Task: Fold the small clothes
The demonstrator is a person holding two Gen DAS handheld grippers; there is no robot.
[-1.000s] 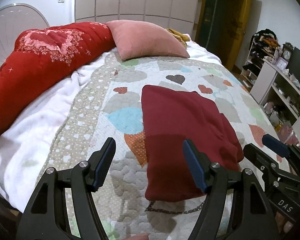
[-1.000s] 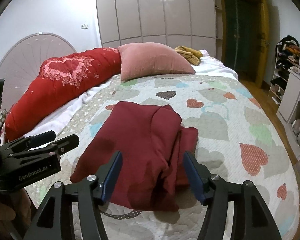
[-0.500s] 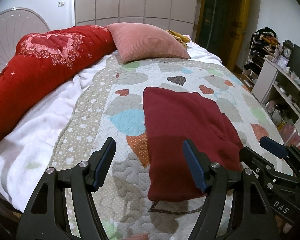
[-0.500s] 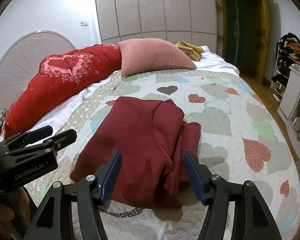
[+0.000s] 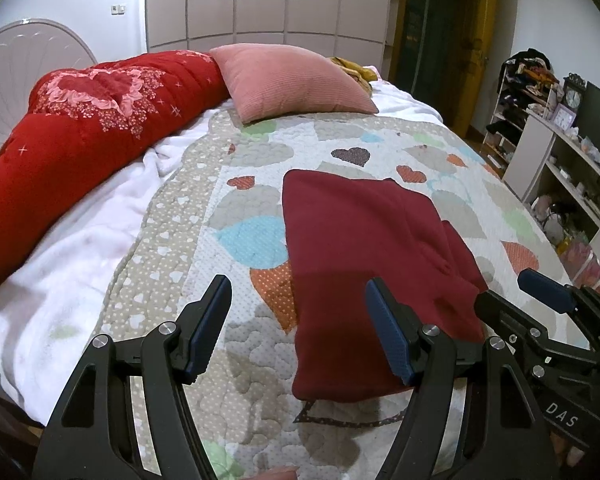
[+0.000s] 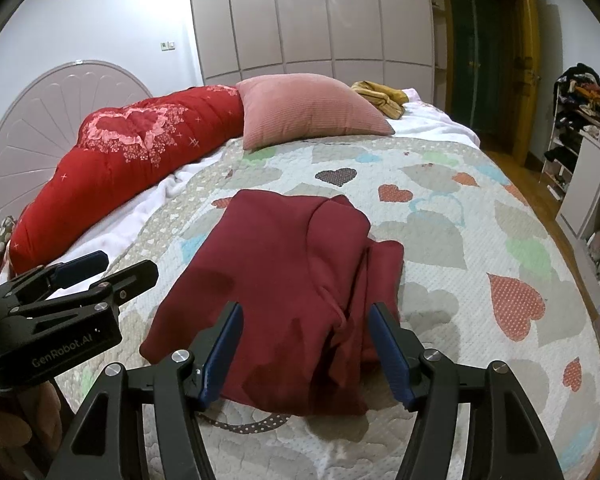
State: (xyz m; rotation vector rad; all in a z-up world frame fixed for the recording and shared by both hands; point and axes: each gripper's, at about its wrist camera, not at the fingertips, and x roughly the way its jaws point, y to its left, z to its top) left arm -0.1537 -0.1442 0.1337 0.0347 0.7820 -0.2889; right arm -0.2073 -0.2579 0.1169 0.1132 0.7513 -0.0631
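The folded dark-red cloth garment (image 6: 296, 280) lies flat on the heart-patterned quilted bedspread (image 6: 440, 240). Left tool (image 5: 298, 300) and right tool (image 6: 306, 328) hover above its near edge, jaws apart, gripping nothing.

Dim indoor light, fisheye bending, sharp

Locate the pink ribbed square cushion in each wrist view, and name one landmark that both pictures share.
Left wrist view: the pink ribbed square cushion sits upper centre, at the far end of the bed.
Right wrist view: the same cushion sits upper centre, right of the red floral quilt.
Shared landmark: the dark red folded garment on the heart-patterned bedspread.
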